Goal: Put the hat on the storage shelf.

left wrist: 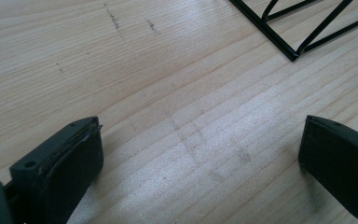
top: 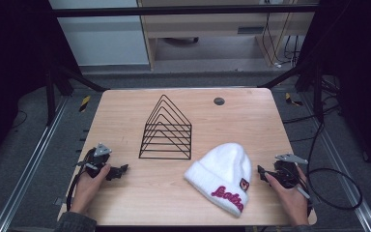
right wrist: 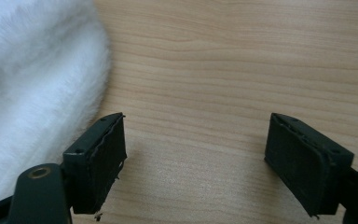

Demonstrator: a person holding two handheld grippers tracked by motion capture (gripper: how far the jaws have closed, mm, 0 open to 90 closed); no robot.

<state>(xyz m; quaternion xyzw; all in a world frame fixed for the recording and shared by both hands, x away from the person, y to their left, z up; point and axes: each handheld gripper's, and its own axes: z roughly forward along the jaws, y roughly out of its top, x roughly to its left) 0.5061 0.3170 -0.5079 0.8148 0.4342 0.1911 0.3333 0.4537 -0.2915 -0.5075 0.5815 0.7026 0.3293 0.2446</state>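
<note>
A white fuzzy beanie with pink lettering on its cuff lies on the wooden table, front right. A black wire rack of nested triangular frames stands at the table's middle. My left gripper rests at the front left, open, with bare wood between its jaws; a corner of the rack shows ahead. My right gripper sits just right of the beanie, open over bare wood, with the beanie's white fluff beside its left jaw.
A small round dark disc sits near the table's far edge. Cables trail on the floor to the right. Metal rails run along both sides of the table.
</note>
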